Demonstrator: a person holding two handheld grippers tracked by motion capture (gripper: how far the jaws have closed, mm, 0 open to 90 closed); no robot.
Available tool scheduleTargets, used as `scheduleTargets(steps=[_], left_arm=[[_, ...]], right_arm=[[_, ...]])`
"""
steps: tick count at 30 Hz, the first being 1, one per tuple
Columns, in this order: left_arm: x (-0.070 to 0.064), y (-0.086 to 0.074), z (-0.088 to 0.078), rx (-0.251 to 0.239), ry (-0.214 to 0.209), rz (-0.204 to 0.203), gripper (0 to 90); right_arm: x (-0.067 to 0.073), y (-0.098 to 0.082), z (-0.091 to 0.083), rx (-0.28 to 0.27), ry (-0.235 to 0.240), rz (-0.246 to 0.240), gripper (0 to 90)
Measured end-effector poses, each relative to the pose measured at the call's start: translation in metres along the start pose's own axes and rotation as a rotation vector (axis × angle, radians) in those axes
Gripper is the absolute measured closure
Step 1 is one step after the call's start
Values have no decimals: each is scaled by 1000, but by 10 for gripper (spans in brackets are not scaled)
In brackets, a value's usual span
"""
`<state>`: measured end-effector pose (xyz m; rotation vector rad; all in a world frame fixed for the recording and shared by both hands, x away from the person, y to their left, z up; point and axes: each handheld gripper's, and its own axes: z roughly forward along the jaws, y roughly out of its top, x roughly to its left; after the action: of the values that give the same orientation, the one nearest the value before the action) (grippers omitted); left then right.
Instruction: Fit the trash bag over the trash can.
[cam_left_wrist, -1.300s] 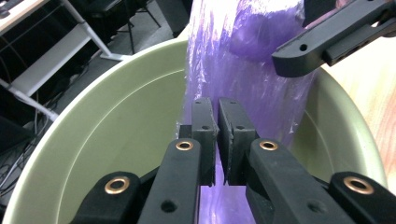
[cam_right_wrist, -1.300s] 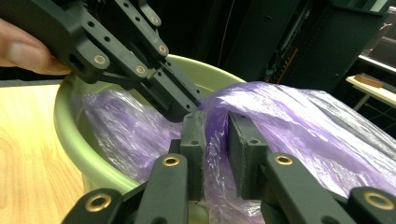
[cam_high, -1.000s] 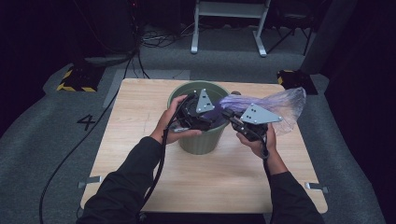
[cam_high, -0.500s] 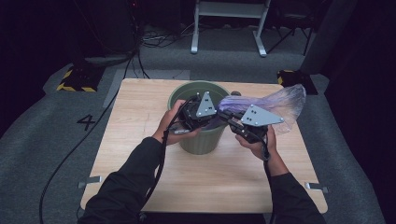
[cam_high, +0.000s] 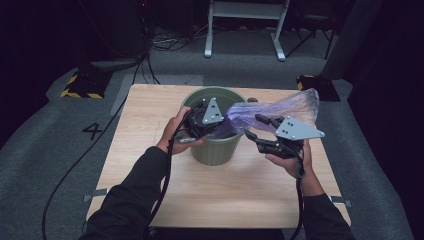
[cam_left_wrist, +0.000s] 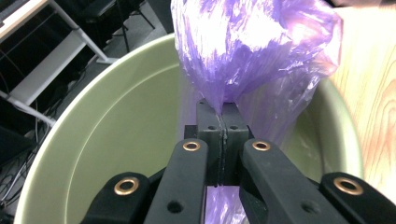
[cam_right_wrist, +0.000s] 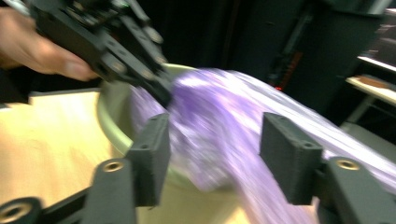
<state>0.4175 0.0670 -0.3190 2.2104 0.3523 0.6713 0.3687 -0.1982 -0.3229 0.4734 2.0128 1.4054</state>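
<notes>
A green plastic bin (cam_high: 215, 150) stands in the middle of the wooden table (cam_high: 145, 115). A thin purple plastic bag (cam_high: 282, 107) stretches from the bin's mouth out to the right. My left gripper (cam_high: 226, 125) is over the bin's near rim, shut on a pinch of the bag's film (cam_left_wrist: 252, 46); in the left gripper view the jaws (cam_left_wrist: 222, 116) meet above the bin's inside (cam_left_wrist: 116, 121). My right gripper (cam_high: 255, 128) is right of the bin; its jaws have just been opening. In its own view (cam_right_wrist: 215, 135) the blurred bag (cam_right_wrist: 224, 112) lies between the pads, untouched.
Table surface lies bare in front of the bin and to its left. Behind the table are cables on the grey floor, a white metal stand (cam_high: 245, 25) and a yellow-and-black striped block (cam_high: 80, 87). Both forearms come in from the near edge.
The left gripper has shut on the bag at the bin's rim. The right gripper has let go of the bag, opened, and drawn back to the right, away from the bin.
</notes>
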Motion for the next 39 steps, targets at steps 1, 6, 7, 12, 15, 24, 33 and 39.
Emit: scheduleTargets(steps=[1,6,7,12,15,24,33,39], left_arm=[[2,-3,-1,2,0,-6,893],[9,-11,-7,0,5,-28,893],[10,-13,-7,0,4,-28,891],[14,-19,-10,4,12,-46,886],[17,-23,-11,1,12,-50,883],[21,-30,-12,-1,11,-67,873],[22,-35,-17,-38,1,-101,699],[23,-36,-19,-41,-13,-133,477]], right_arm=[[-1,-2,-4,3,-15,4,385],[-12,-23,-29,29,-104,54,309],[-14,-27,-33,37,-121,59,298],[-23,-50,-49,72,-182,97,254],[-26,-62,-51,107,-194,102,223],[-21,-77,-42,143,-179,59,525],[-22,-71,-41,73,-173,23,873],[-21,-61,-45,47,-195,10,886]])
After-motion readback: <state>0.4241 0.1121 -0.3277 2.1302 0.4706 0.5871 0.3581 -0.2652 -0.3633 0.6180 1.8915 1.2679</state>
